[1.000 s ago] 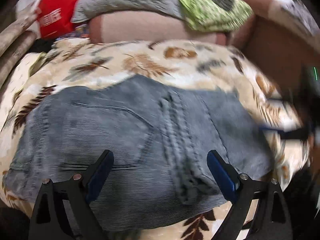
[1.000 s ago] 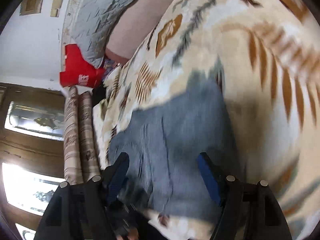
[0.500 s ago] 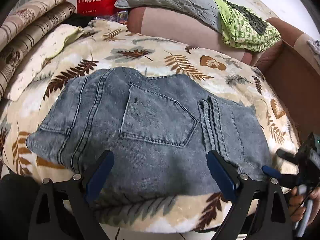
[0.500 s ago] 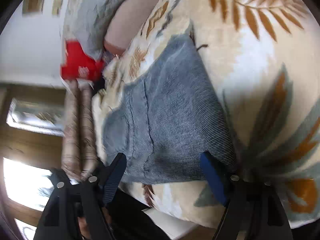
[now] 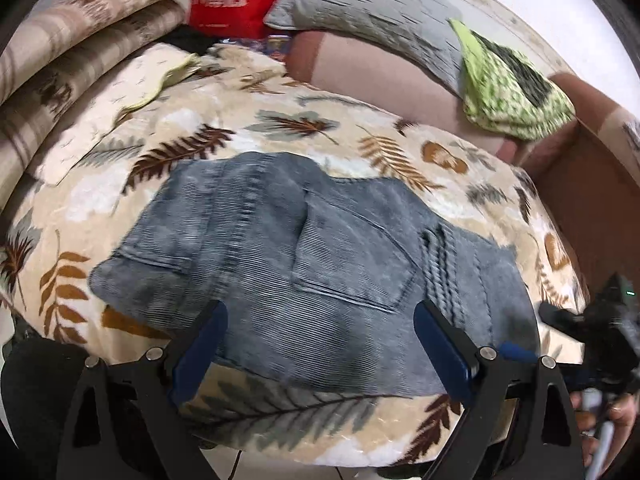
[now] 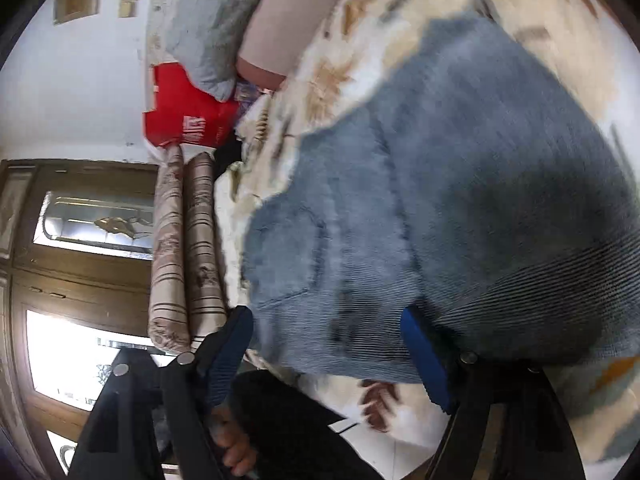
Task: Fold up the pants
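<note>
left wrist view, from left to right: two rolled striped beige cushions [image 5: 68, 60] lie at the far left edge, with a red bag printed with white characters [image 5: 232, 0] beside them at the top. the left gripper [image 5: 320, 348] hangs over the near edge of the bed, its blue-padded fingers [image 5: 200, 344] spread wide with nothing between them. the folded grey-blue corduroy pants [image 5: 312, 276] lie flat in the middle of the cream blanket with brown and grey leaf print [image 5: 280, 132], back pocket facing up. behind them a grey quilted pillow [image 5: 372, 20] rests on a pink bolster, and a lime-green patterned cloth [image 5: 512, 96] sits to its right. at the far right edge the right gripper [image 5: 592, 340] is close to the near right corner of the pants; whether it touches the fabric cannot be told, as it is blurred.

right wrist view, turned sideways and blurred: a wooden door with glass panes [image 6: 80, 240] fills the left, then the rolled cushions [image 6: 184, 248] and red bag [image 6: 184, 120]. the right gripper [image 6: 328, 356] has its fingers [image 6: 228, 356] spread apart, empty, with the pants [image 6: 460, 208] directly ahead and the right finger close against their near edge.
</note>
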### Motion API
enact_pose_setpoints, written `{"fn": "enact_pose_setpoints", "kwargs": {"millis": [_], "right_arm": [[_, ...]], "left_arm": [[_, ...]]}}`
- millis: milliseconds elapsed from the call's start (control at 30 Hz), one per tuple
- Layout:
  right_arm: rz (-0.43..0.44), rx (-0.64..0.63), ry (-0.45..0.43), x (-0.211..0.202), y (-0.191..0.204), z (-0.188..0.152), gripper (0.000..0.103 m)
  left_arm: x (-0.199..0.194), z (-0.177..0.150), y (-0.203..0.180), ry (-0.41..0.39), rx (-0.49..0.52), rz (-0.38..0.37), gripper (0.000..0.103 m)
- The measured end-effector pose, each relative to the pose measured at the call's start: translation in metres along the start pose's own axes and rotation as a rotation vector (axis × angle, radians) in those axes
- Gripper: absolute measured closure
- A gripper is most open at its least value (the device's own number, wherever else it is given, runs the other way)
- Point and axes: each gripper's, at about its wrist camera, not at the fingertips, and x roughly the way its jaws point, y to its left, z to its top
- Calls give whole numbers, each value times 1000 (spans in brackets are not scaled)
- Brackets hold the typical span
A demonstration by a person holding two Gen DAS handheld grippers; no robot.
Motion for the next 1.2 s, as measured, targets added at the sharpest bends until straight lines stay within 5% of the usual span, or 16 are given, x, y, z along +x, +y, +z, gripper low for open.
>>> {"fn": "enact_pose_setpoints", "kwargs": {"millis": [100,200,267,433,700,833,1200], "right_arm": [[18,-65,-2,3,19,-1,23],[-72,-76,72,35,0,-6,23],[-58,-72,34,26,2,-5,23],[-71,-172,50,21,44,-10,23],[-96,-254,168,85,91,4,23],[-249,-233,288,141,71,4,23],[-321,-362,201,153,140,45,22]], "left_arm": [[-1,2,18,-7,-58,10,9],[-7,5,33,-27,-101,23,9],[-14,7,46,-44,-135,35,9],[-19,8,81,-56,-290,70,9],[-14,8,86,-38,-268,172,9],[-12,12,87,-33,-246,174,9],[-4,17,102,-16,-267,157,9]]}}
